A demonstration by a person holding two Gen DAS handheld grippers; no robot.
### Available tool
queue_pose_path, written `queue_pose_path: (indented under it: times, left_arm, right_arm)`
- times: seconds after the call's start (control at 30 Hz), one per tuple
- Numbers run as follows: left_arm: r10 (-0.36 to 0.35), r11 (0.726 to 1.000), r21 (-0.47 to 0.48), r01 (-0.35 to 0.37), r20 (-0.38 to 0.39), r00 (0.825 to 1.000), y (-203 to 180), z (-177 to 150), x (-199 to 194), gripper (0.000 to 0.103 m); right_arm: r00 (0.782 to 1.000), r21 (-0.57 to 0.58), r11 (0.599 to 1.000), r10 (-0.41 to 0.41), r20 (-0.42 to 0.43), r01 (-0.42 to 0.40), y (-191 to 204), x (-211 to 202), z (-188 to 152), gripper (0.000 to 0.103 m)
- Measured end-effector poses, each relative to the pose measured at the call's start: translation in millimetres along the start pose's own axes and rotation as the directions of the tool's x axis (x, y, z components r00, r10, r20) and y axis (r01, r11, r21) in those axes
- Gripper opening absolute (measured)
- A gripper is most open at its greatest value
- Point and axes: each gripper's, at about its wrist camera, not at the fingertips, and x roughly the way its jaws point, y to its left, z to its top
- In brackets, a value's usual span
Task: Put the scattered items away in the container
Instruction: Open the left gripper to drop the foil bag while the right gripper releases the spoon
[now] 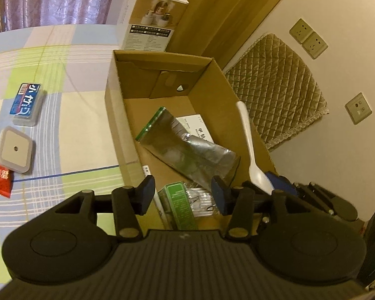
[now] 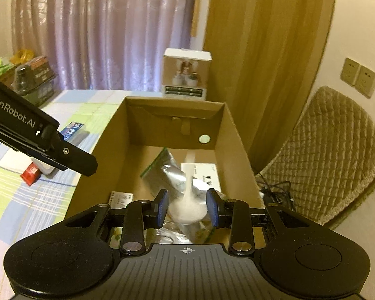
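Note:
An open cardboard box (image 1: 113,115) (image 2: 105,147) stands on the checked bedspread. Inside lie a clear zip bag (image 1: 187,147) (image 2: 160,172), a white sheet (image 1: 200,127) and a green packet (image 1: 181,203). My left gripper (image 1: 182,190) hangs open over the box's near end, its pads clear of the green packet below. My right gripper (image 2: 187,208) is shut on the bowl of a white plastic spoon (image 2: 188,182) (image 1: 247,137), held over the box with the handle pointing away. On the bedspread lie a blue pack (image 1: 26,102) (image 2: 72,128), a white square item (image 1: 13,150) and a red packet (image 1: 1,181) (image 2: 31,176).
A white product box (image 1: 152,17) (image 2: 186,75) stands behind the cardboard box. Right of it are a wooden panel, a quilted cushion (image 1: 275,95) (image 2: 332,155), wall sockets (image 1: 308,37) and cables (image 2: 275,190). Bags (image 2: 25,75) sit by the curtain at the far left.

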Motion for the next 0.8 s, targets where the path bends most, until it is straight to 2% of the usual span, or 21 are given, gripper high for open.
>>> queue_pose_path:
  times: [0.33,0.57,0.6,0.63,0.67,0.8]
  left_arm:
    - [0.050,0.998,0.036,-0.050,0.001,0.999,15.9,-15.1,-14.6,0.046]
    - [0.079,0.996,0.041,-0.080,0.011,0.997,29.8,-26.2,-31.3,0.053]
    - [0.089,0.995,0.047,-0.089,0.015,0.996,32.3,-28.2,-35.2,0.057]
    - [0.101,0.993,0.053,-0.102,0.019,0.995,34.3,-30.0,-38.8,0.060]
    - [0.115,0.991,0.058,-0.116,0.024,0.993,36.9,-32.2,-42.9,0.062]
    - [0.173,0.980,0.092,-0.177,0.045,0.984,50.4,-43.5,-60.7,0.071]
  right_arm:
    - [0.999,0.015,1.000,0.006,-0.031,-0.005,4.1,0.4,-7.6,0.037]
    - [0.999,0.027,1.000,0.005,-0.032,-0.004,16.2,-11.4,-8.1,0.038]
    - [0.999,0.032,0.999,0.010,-0.031,-0.009,18.1,-13.3,-7.6,0.042]
    - [1.000,0.039,0.999,0.009,-0.027,-0.008,20.5,-15.7,-7.4,0.071]
    - [1.000,0.052,0.999,0.007,-0.009,-0.006,22.5,-20.1,-7.5,0.086]
    - [0.999,0.055,0.998,0.026,0.025,-0.027,36.0,-38.0,-2.2,0.086]
